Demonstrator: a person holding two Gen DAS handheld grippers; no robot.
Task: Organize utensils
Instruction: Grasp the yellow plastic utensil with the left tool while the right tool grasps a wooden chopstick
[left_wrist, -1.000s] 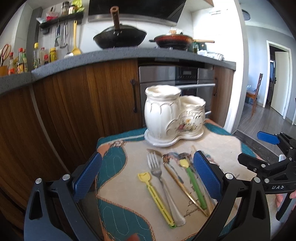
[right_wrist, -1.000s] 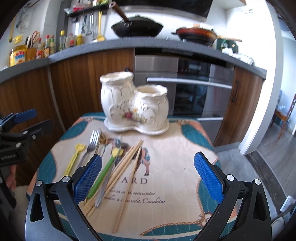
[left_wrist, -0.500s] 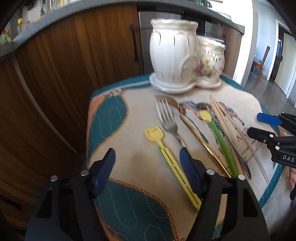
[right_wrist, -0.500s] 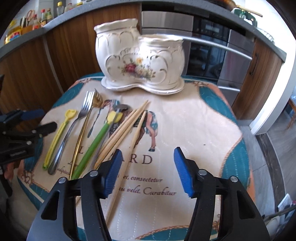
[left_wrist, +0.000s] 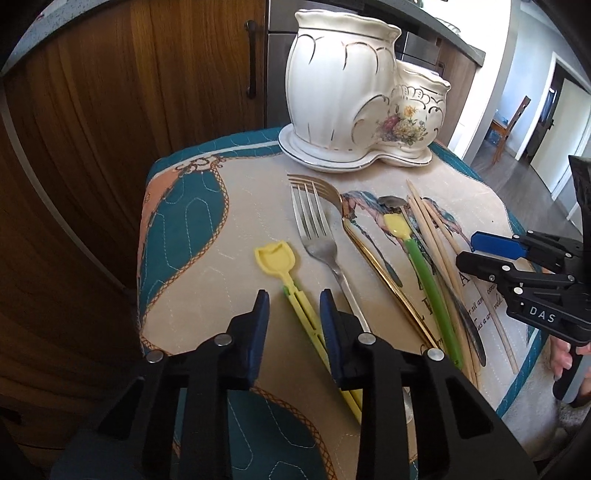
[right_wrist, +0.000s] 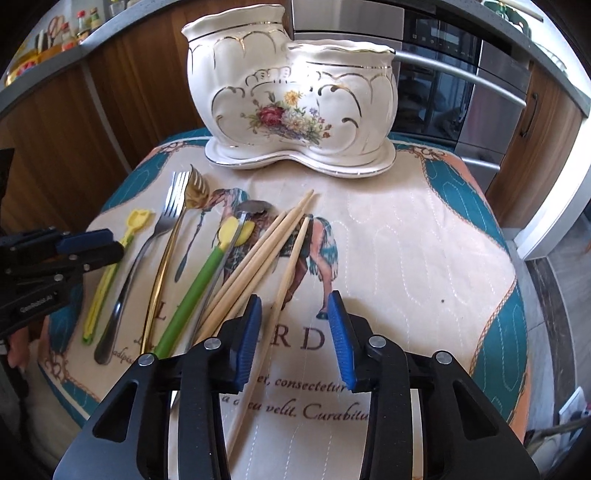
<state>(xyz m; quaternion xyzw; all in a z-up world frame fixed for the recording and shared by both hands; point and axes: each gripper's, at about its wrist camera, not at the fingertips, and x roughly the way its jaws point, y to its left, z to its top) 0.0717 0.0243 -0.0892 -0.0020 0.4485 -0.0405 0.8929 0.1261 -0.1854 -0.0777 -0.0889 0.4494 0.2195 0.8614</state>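
The small cloth-covered table (right_wrist: 424, 236) has wooden cabinets (left_wrist: 110, 110) behind and to its left, with an oven (right_wrist: 443, 74) behind the white holder (right_wrist: 291, 96), which stands at the far edge. The right half of the cloth is bare. On the left half the utensils lie side by side: a yellow scoop (left_wrist: 291, 291), a steel fork (left_wrist: 321, 240), a gold fork (right_wrist: 166, 258), a green-handled spoon (right_wrist: 199, 288) and chopsticks (right_wrist: 266, 254), all pointing toward the holder.

The left gripper (left_wrist: 291, 306) is low over the cloth, its blue pads a narrow gap apart on either side of the yellow scoop's handle, not visibly pinching it. The right gripper (right_wrist: 295, 325) is parted somewhat wider, straddling one chopstick (right_wrist: 291, 273) that lies apart from the bundle, holding nothing
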